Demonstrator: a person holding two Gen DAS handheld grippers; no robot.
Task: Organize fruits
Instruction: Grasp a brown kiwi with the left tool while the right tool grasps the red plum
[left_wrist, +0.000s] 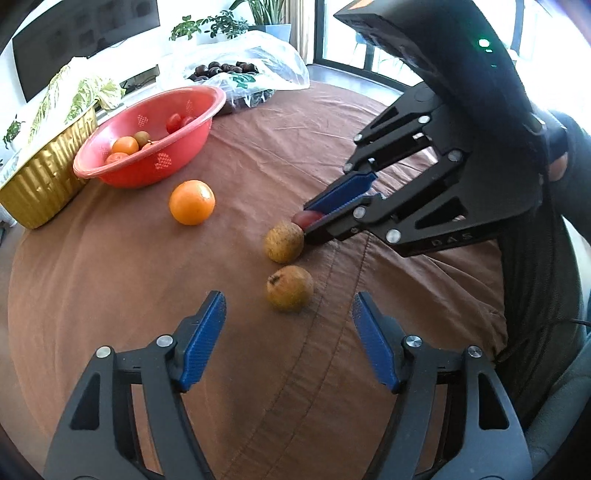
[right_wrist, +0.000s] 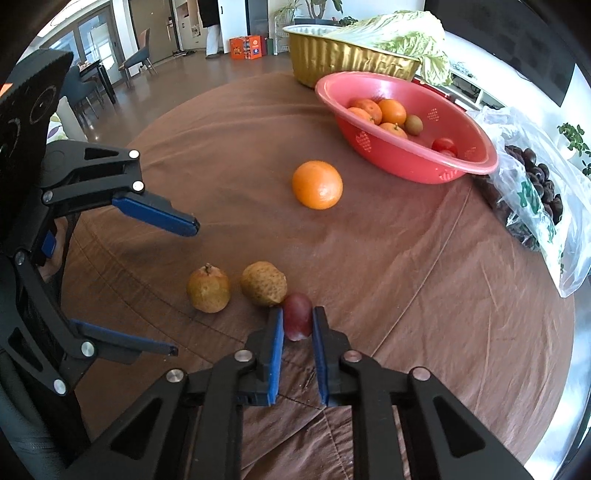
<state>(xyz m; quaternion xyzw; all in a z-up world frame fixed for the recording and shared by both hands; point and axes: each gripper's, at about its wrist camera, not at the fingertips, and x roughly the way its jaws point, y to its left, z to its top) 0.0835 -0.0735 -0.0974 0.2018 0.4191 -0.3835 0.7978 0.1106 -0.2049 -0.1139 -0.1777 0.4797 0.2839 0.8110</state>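
r tongs (right_wrist: 297, 317) clamped on red plum (right_wrist: 297, 318); l tongs (left_wrist: 290, 326) spread wide, holding nothing.

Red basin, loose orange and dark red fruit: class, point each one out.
Red basin (left_wrist: 122, 177): left wrist view, outer wall.
Orange (right_wrist: 317, 184): right wrist view, middle of the peel.
Dark red fruit (right_wrist: 297, 319): right wrist view, skin between the right gripper's pads.

In the right wrist view, two pears (right_wrist: 208, 288) (right_wrist: 263, 283) are lying side by side, a plum (right_wrist: 297, 316) touching the second at its four o'clock; an orange (right_wrist: 317, 184) is sitting at twelve o'clock, a bowl (right_wrist: 476, 168) at two.
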